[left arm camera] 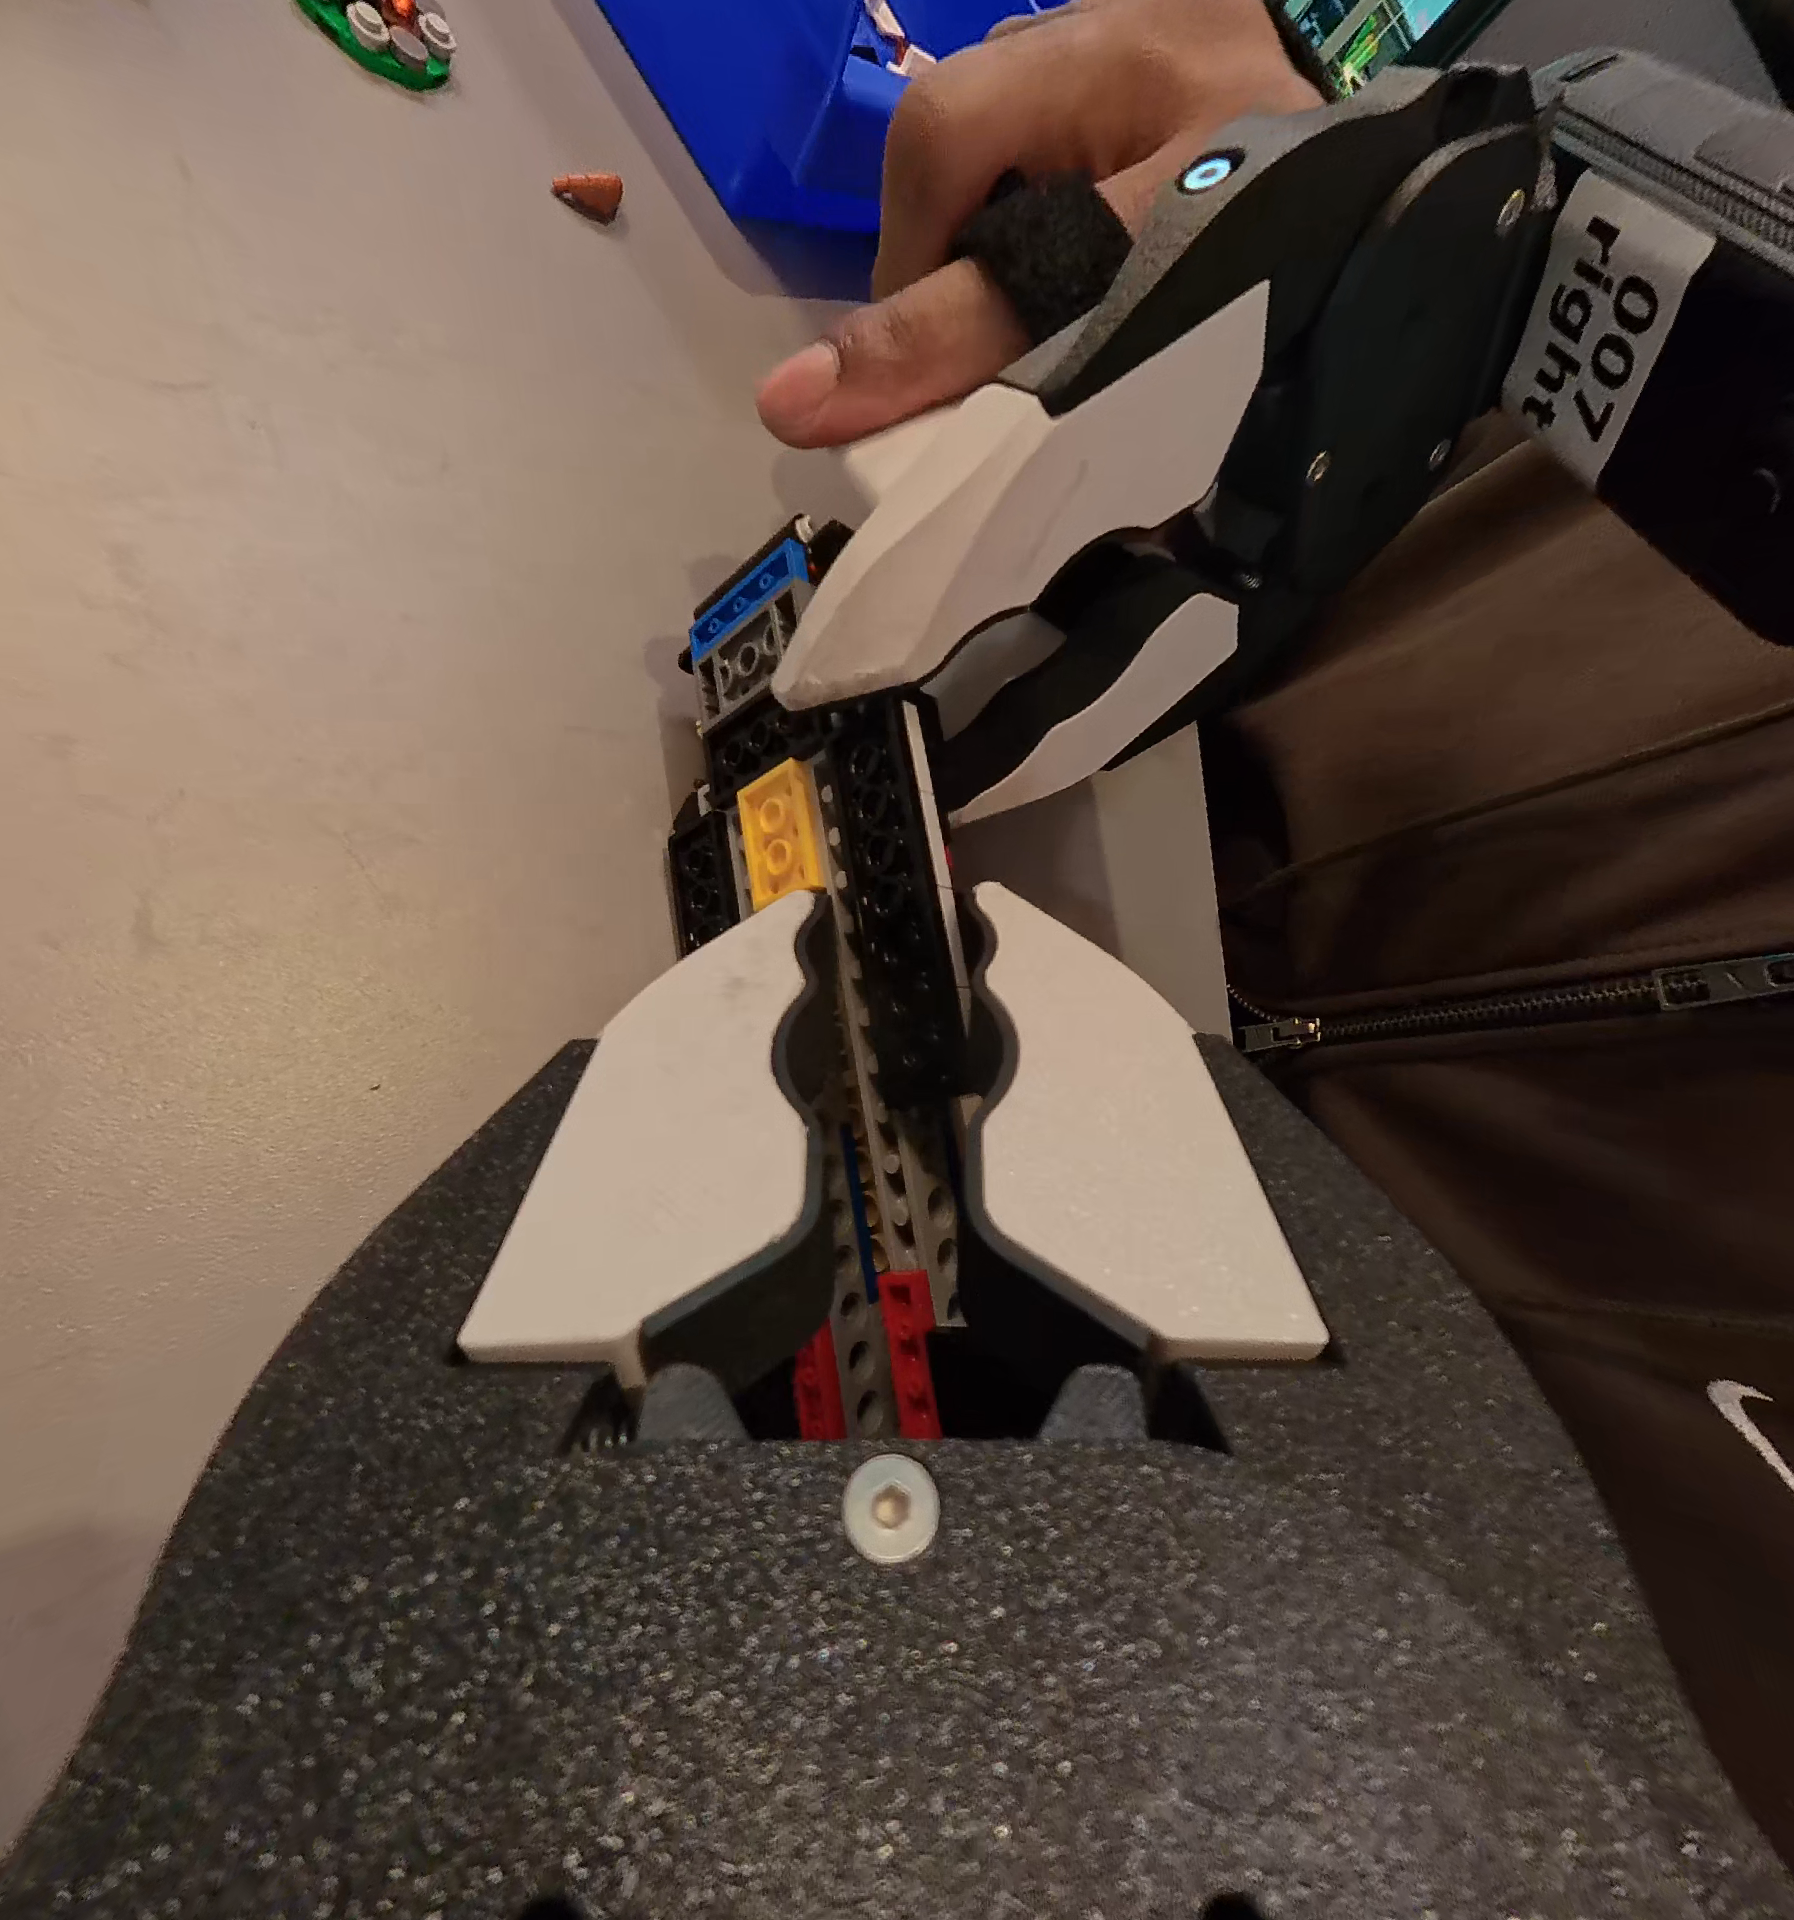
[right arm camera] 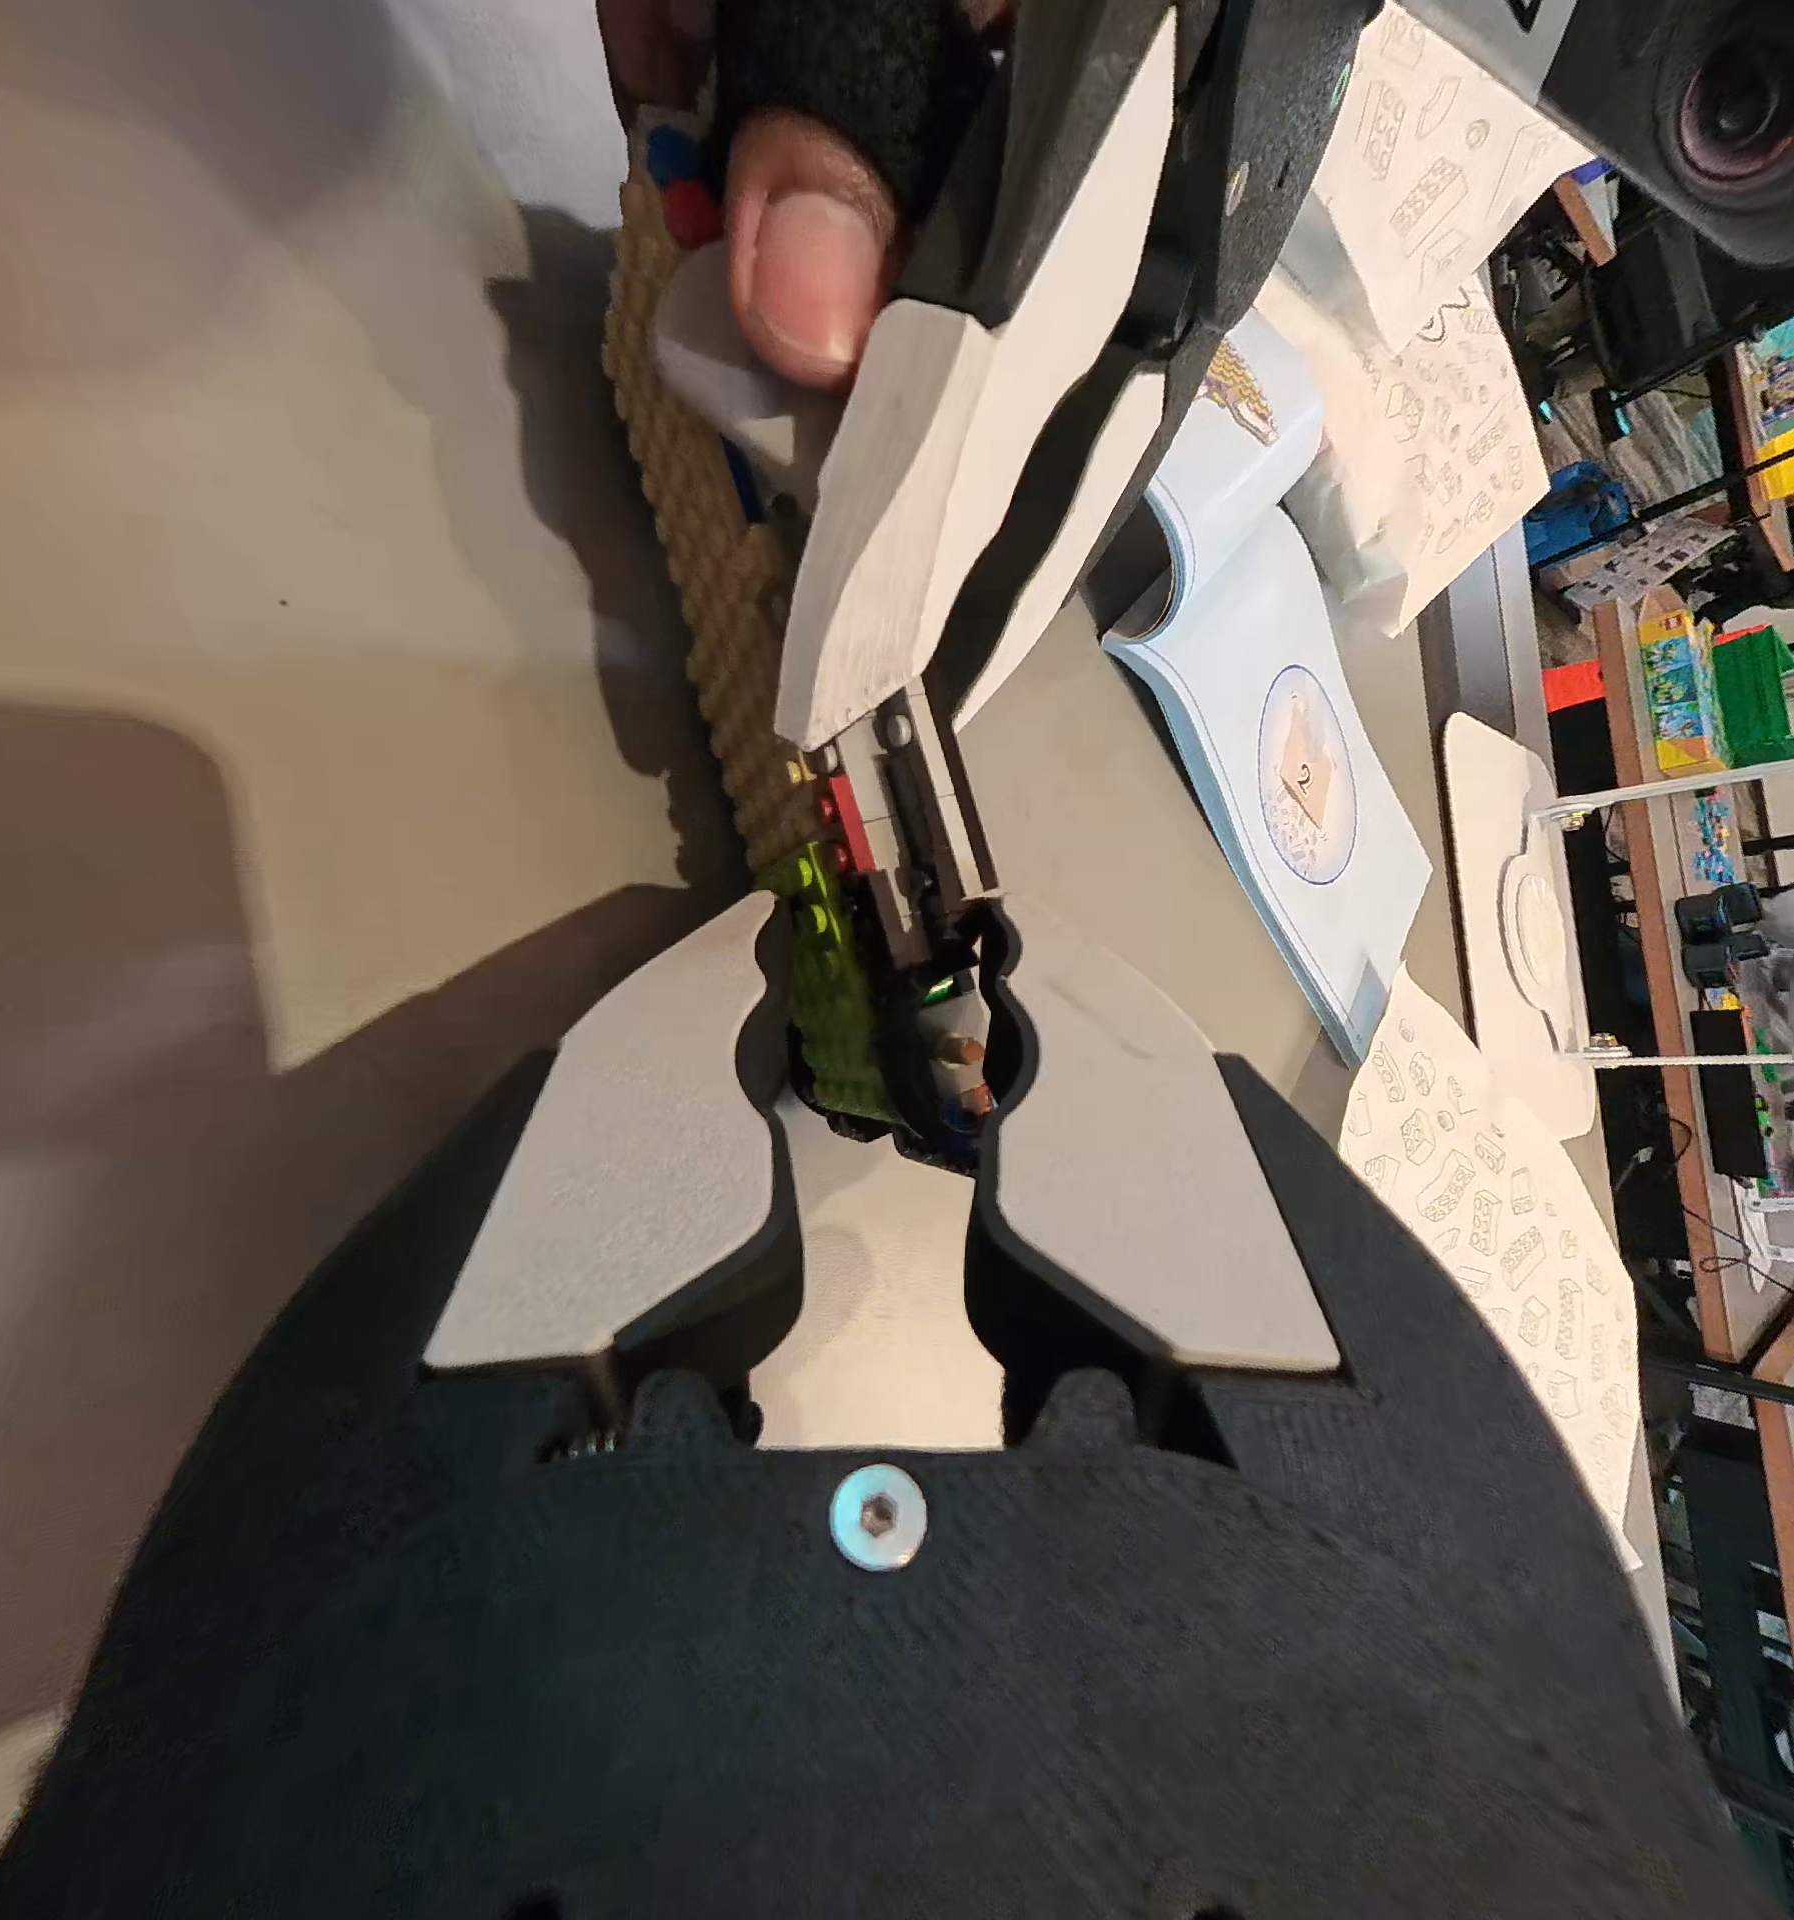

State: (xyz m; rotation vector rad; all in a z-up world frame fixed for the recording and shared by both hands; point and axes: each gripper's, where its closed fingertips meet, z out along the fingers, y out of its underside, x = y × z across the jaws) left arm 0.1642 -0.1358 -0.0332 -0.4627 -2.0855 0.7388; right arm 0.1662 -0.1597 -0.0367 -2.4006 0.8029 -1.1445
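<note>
Claws both clamped on one long multicoloured plastic brick assembly (left arm camera: 877,904): left claw (left arm camera: 893,935) at one end, right claw (right arm camera: 888,966) opposite, above beige desk (left arm camera: 249,727).

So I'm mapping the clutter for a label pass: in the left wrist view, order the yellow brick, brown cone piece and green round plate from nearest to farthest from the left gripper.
1. Yellow brick, on the build just beyond the left gripper fingertips.
2. Brown cone piece, loose on the table, upper left.
3. Green round plate, at the top left edge.
</note>
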